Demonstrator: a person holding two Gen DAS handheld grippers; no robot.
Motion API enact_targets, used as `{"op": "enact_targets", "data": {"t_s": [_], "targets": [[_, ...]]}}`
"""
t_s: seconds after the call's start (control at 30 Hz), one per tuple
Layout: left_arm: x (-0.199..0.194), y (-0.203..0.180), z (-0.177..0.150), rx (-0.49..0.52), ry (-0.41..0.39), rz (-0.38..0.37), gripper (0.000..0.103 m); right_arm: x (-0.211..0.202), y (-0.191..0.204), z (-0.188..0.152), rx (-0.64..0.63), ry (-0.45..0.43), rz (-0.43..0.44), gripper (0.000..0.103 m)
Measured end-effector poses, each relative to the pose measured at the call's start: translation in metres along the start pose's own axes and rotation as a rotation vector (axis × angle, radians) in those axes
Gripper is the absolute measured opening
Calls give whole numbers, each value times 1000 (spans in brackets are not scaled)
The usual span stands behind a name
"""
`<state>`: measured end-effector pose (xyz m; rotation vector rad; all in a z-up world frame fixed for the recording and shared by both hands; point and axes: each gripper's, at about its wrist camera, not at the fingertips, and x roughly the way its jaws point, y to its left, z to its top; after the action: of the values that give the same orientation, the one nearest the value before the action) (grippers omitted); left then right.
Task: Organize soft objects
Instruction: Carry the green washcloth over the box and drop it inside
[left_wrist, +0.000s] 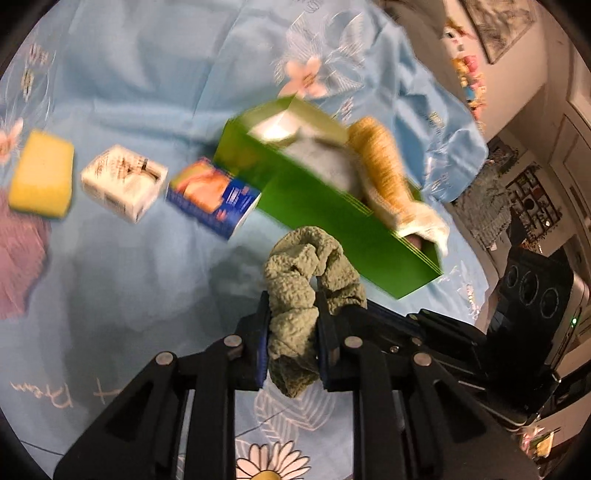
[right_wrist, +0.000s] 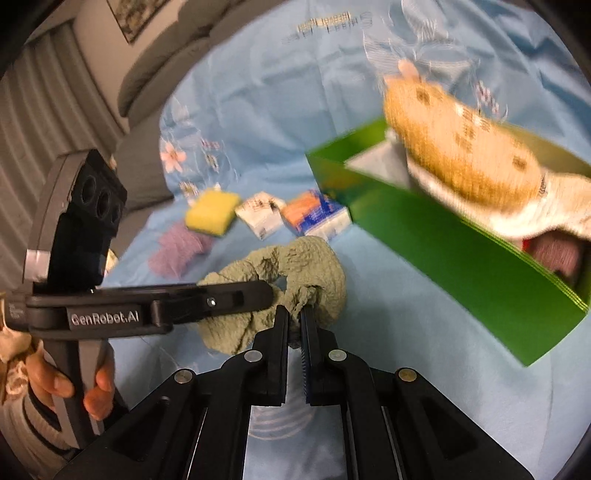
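Left to right across the blue floral bedsheet (left_wrist: 129, 92), a purple knitted cloth (left_wrist: 18, 258), a yellow sponge (left_wrist: 42, 179), a white carton (left_wrist: 123, 182) and a blue-and-orange packet (left_wrist: 212, 197) are laid in a row, each just beside the next. To their right a green cardboard box (left_wrist: 332, 225) is set with its long axis running diagonally away from the viewer; an orange knitted cloth (left_wrist: 384, 170) is draped over its far rim, and other fabric is seen inside.

The green knitted cloth (left_wrist: 299, 295), the thing in hand, is held clear of the sheet, just in front of the box's near long wall. It is pinched by the left gripper (left_wrist: 291, 325), whose jaws are pressed onto a bunched fold. A second fold is pinched by the right gripper (right_wrist: 294, 317), its jaws drawn almost together on the fabric. In the right wrist view the left gripper's handle is grasped by a person's hand (right_wrist: 74, 387).

The box opening lies forward and to the right of both sets of jaws. The right gripper is judged nearer the open end.
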<state>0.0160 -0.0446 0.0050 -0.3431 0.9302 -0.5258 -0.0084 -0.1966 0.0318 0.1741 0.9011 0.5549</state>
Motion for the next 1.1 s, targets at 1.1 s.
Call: {"op": "enact_targets", "data": {"t_s": [1.1], "targets": [[149,-133,166,289,34,257,22,-43,-135,108,286,-334,-217,6]]}}
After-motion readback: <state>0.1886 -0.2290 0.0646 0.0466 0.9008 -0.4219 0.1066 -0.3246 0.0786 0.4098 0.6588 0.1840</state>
